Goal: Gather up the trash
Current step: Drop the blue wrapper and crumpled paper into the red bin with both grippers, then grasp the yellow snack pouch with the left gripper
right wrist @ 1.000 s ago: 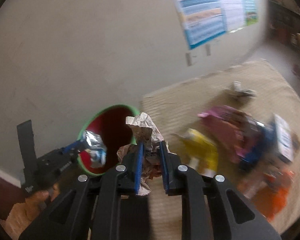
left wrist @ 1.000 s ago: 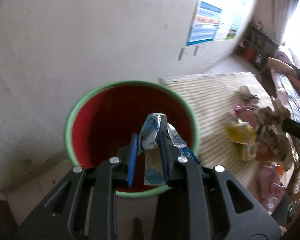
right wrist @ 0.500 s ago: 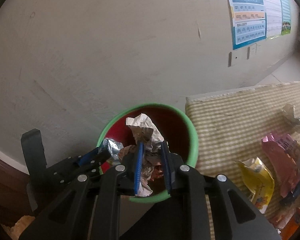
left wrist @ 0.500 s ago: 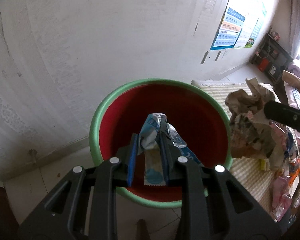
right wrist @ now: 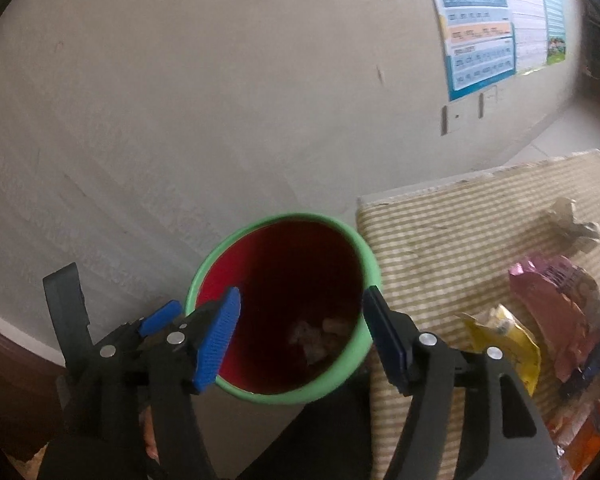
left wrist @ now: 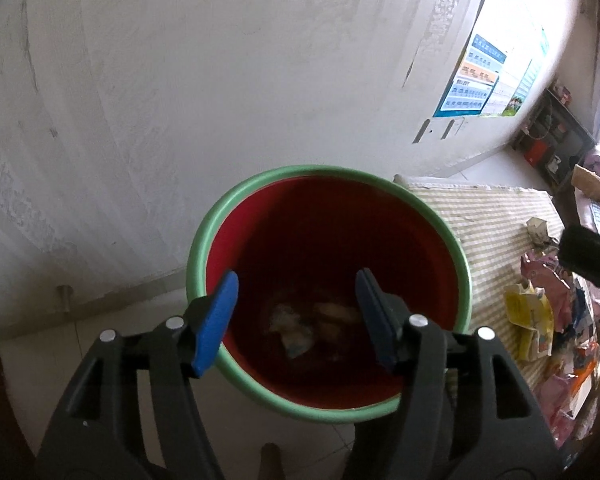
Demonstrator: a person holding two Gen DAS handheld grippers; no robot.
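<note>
A pale plaster wall [left wrist: 220, 80] fills the view; a blue chart poster [left wrist: 474, 80] hangs at two o'clock, dark shelving [left wrist: 556, 140] stands at three, pale tiled floor [left wrist: 52, 344] lies at eight.

Both grippers' jaws now spread — wrappers [left wrist: 294, 330] dropped into bin [left wrist: 464, 280] (lying at bottom).

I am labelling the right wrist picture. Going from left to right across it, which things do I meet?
left gripper → red bin with green rim → yellow wrapper → pink wrapper. Above these, far right: crumpled paper. All trash lies on the checked cloth.
</note>
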